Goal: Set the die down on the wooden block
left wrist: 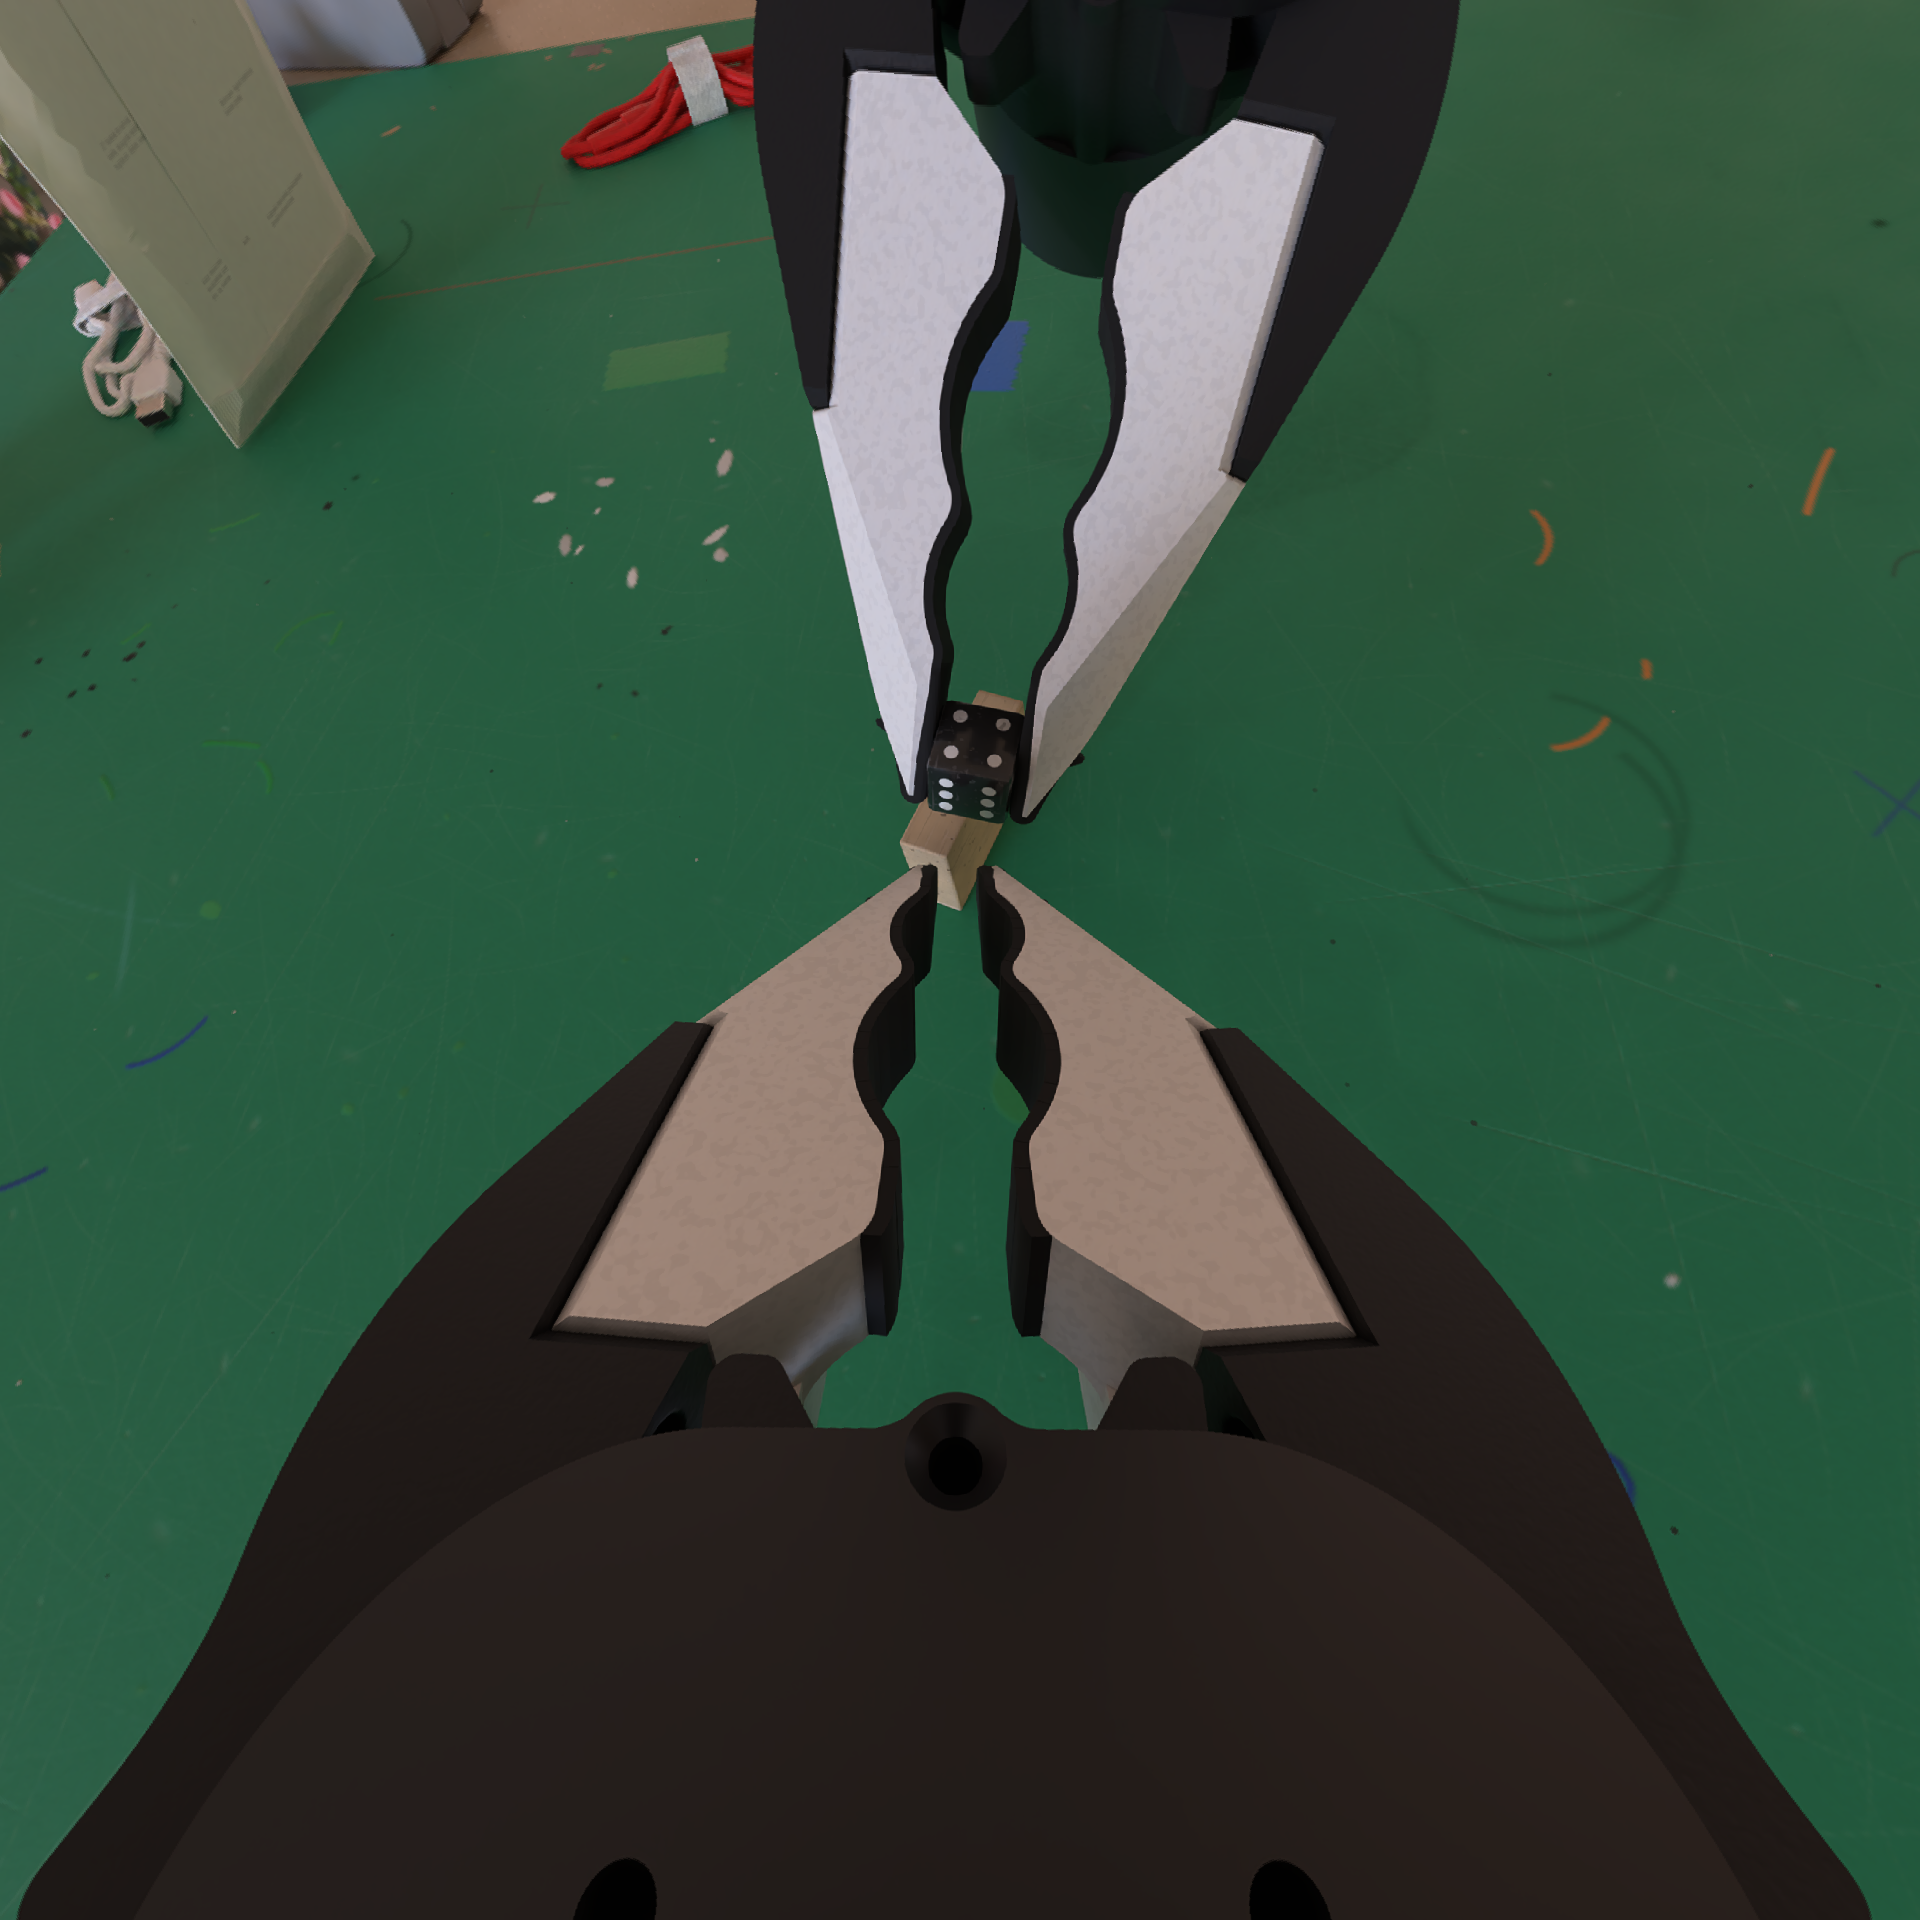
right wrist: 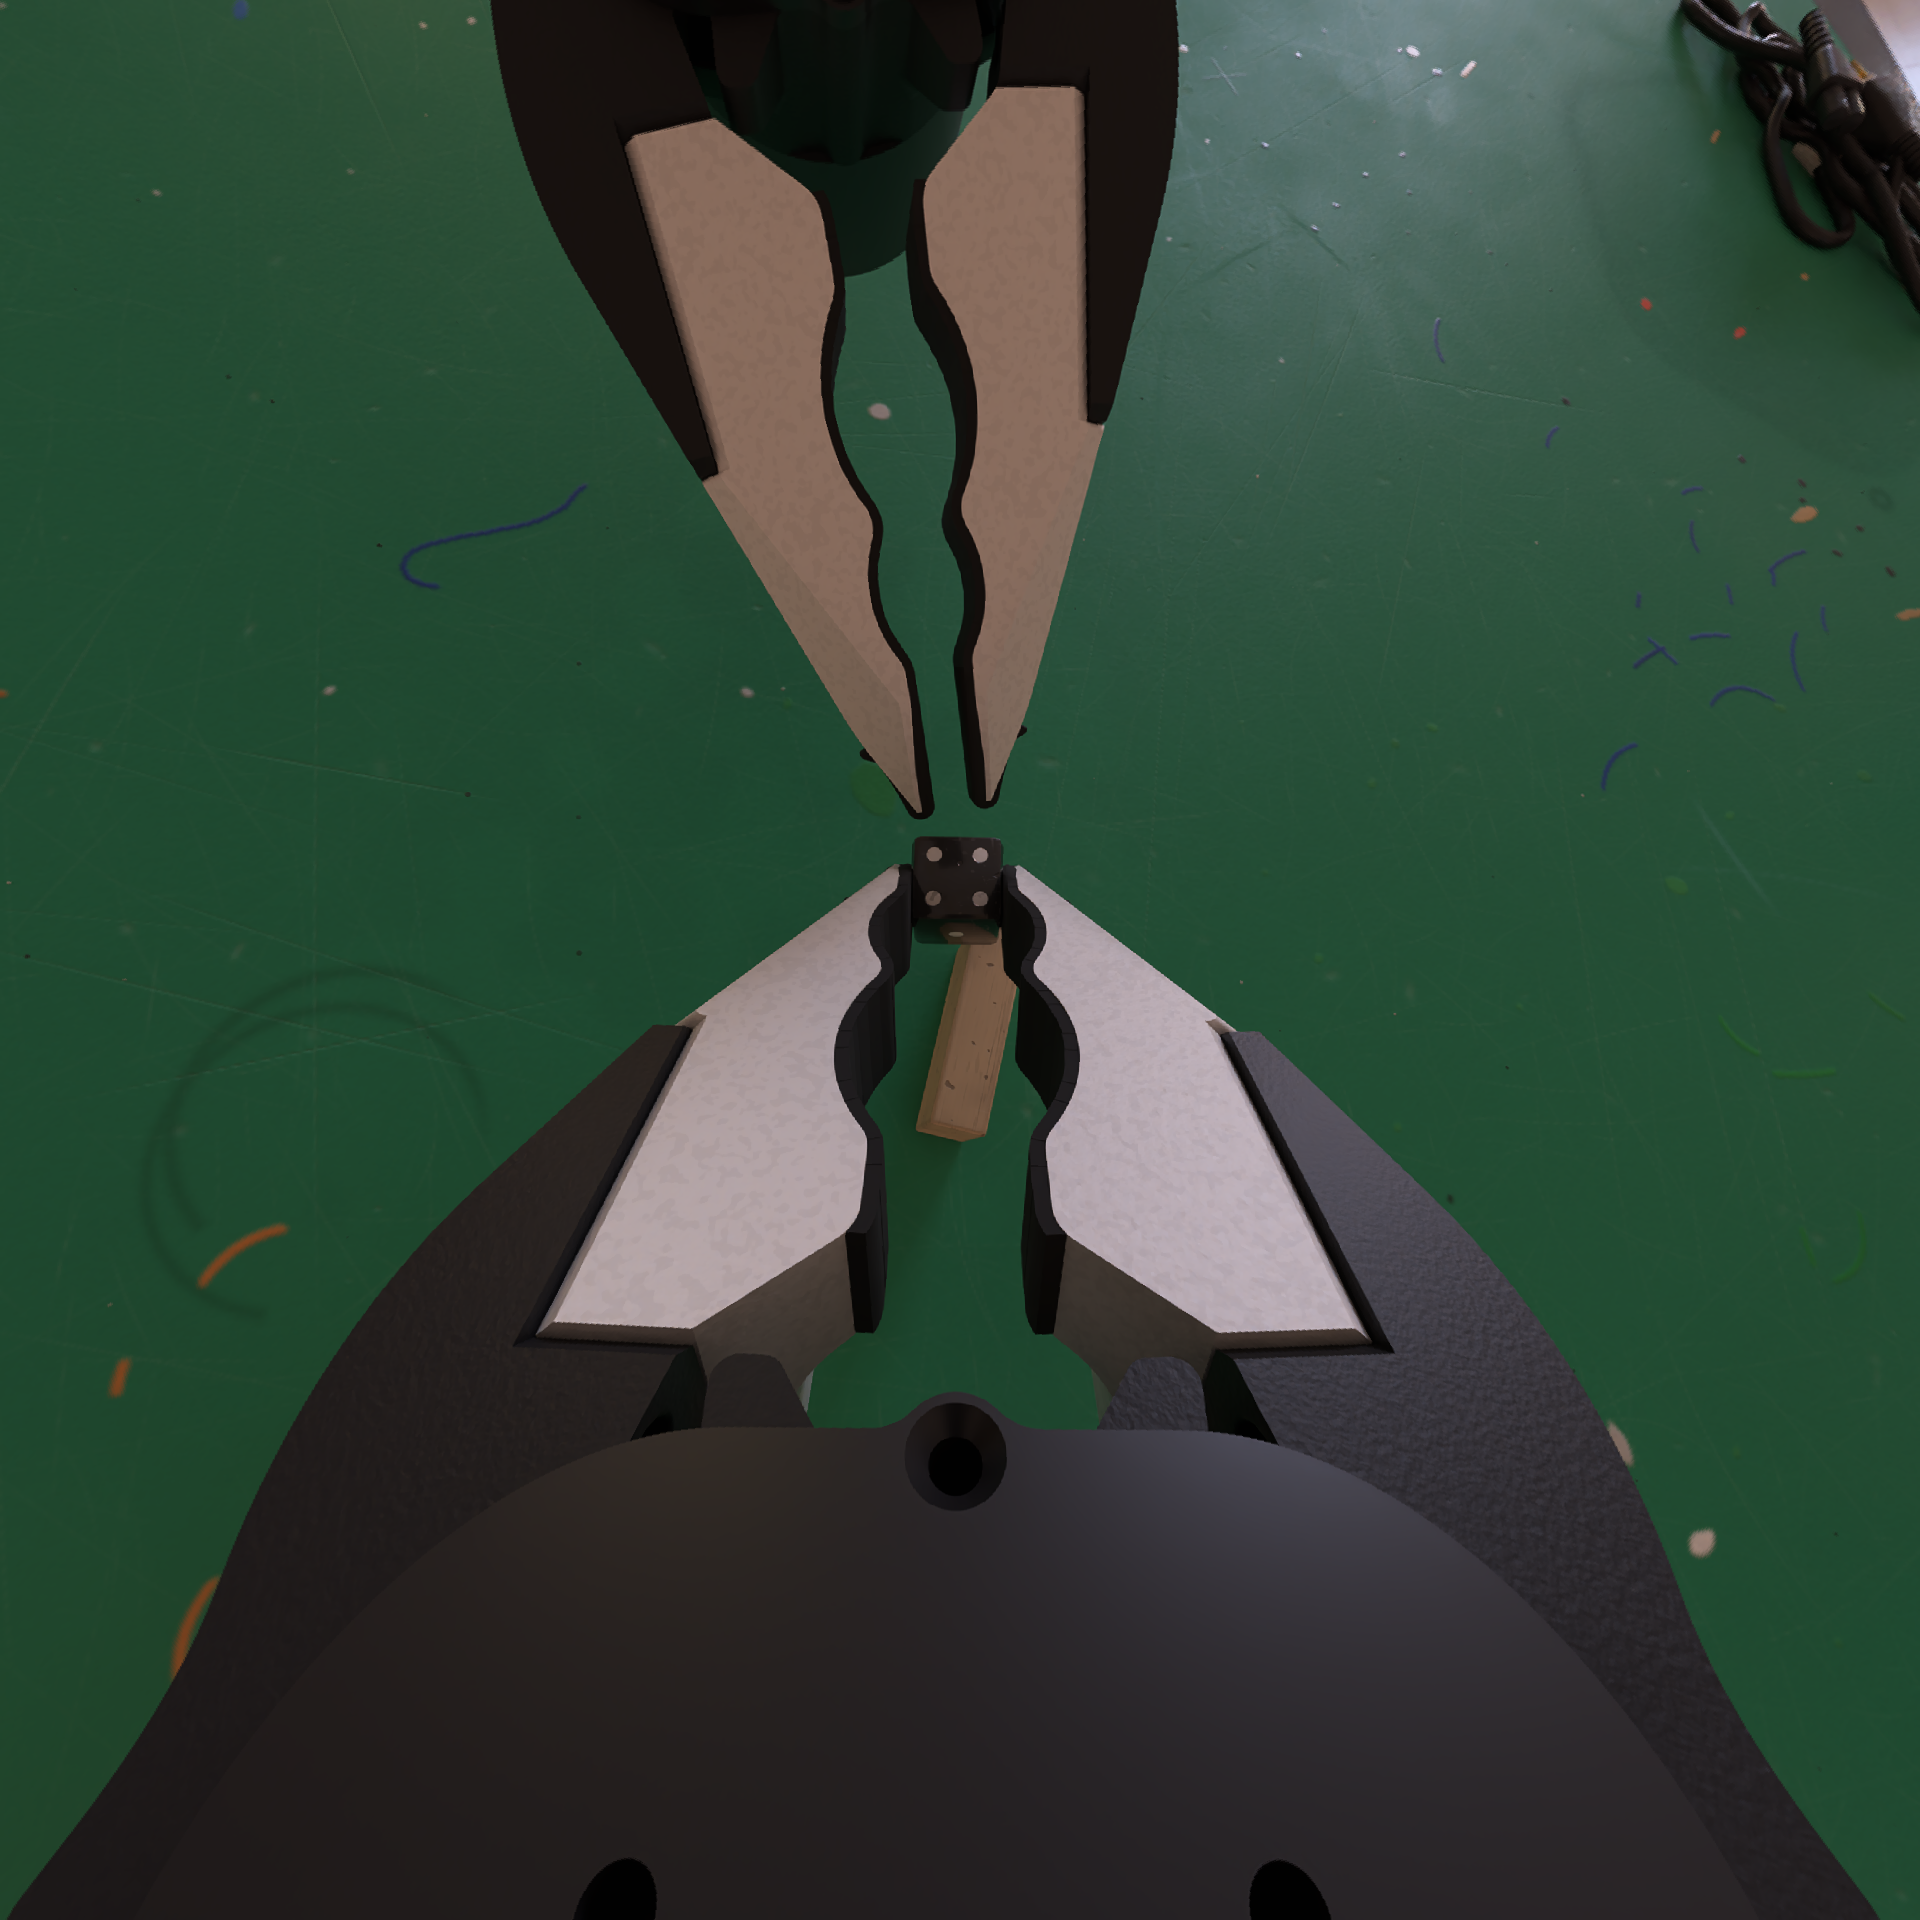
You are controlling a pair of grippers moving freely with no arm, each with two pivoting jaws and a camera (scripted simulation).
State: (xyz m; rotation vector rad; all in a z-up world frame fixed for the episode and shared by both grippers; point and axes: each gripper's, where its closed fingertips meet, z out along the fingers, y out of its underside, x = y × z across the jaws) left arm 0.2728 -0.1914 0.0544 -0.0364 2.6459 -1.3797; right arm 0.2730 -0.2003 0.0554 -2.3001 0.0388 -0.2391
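Left wrist view shows the left gripper (left wrist: 954, 883) with tan fingers low over the green desk mat (left wrist: 416, 831). Its jaws stand a little apart, and the near end of the small pale wooden block (left wrist: 940, 857) lies just at the tips; whether they touch it I cannot tell. Facing it, the right gripper (left wrist: 968, 805) with white fingers is closed on the small black die with white dots (left wrist: 966, 764), one finger on each side.

From the right wrist view, the right gripper (right wrist: 956, 883) holds the die (right wrist: 956, 881) at its very tips. The wooden block (right wrist: 968, 1039) lies flat on the mat under the die and runs back between the white fingers. The left gripper (right wrist: 954, 805) points at the die from the other side. All this is near the middle of the desk, well apart from the edges.

I think the die is above or already touching one end of the block, not its middle. The block is narrow, so if the fingers open while the die sits off-centre or tilted, it may roll off to the mat. Also the left tips are very close; a small push from them could turn the block and spoil the placing.

A red cable coil (left wrist: 665, 109) and a pale green box (left wrist: 177, 197) stay near the far edge, a black cable (right wrist: 1829, 135) in a corner.
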